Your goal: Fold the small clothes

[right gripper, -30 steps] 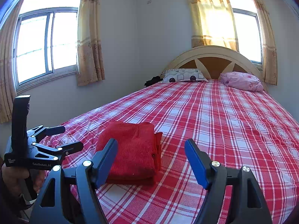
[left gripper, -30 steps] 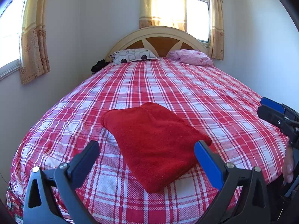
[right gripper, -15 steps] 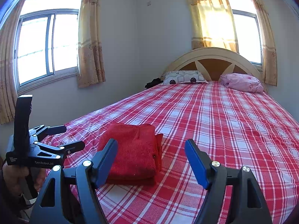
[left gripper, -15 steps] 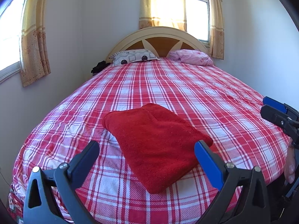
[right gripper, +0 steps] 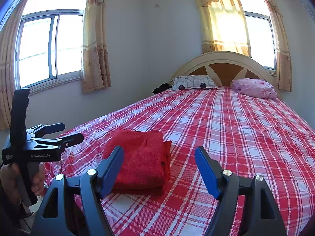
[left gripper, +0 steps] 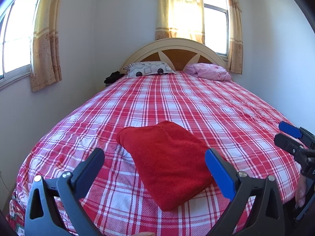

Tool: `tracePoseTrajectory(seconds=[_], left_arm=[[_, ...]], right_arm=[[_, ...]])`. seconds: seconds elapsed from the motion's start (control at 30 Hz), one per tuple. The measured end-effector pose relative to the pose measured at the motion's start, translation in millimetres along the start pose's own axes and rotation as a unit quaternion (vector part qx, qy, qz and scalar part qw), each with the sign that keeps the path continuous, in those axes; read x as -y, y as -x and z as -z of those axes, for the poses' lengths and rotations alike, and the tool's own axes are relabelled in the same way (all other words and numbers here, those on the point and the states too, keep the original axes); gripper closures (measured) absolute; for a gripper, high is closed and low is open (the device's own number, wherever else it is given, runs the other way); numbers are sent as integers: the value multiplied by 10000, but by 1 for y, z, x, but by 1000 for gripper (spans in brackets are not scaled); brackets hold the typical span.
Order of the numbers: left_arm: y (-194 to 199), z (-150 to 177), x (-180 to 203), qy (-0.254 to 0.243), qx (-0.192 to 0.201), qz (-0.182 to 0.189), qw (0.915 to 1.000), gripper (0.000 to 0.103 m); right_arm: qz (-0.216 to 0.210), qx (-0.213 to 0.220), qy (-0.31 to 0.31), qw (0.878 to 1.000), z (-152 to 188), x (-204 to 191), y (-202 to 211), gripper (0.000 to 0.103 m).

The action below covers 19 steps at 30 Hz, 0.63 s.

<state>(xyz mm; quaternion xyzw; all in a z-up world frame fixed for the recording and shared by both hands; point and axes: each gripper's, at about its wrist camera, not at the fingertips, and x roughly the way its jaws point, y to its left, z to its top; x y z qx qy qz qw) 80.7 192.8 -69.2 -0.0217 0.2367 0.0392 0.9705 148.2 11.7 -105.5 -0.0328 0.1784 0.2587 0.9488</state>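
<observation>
Holding both grippers, left (left gripper: 154,166) and right (right gripper: 159,167), jaws apart, gripping nothing; cloth (left gripper: 167,163) lying folded on bed (left gripper: 177,102); task looking done.

A plain red garment (left gripper: 167,163) lies on a red-and-white plaid bedspread (left gripper: 177,102); pillows are grey-patterned white (left gripper: 149,69) and pink (left gripper: 208,71), curtains (right gripper: 94,39) golden beige, the headboard (left gripper: 177,47) cream and brown.
</observation>
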Motion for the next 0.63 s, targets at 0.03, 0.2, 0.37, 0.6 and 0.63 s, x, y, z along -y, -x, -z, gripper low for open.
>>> tracePoseTrajectory(seconds=[0.03, 0.2, 0.37, 0.6, 0.63], left_arm=[[1, 0, 0, -7, 23, 5, 10000, 0], [5, -2, -2, -25, 114, -50, 9999, 0], [6, 0, -5, 7, 208, -35, 9998, 0], [7, 0, -3, -24, 243, 3, 9997, 0], [7, 0, -2, -56, 232, 55, 9997, 0]], right_arm=[[-4, -8, 2, 10000, 0, 0, -1, 28], [-28, -78, 41, 10000, 5, -3, -5, 28], [-34, -145, 83, 9999, 9, -7, -8, 28], [-60, -218, 141, 9996, 14, -12, -10, 28], [-64, -225, 140, 9996, 15, -12, -10, 28]])
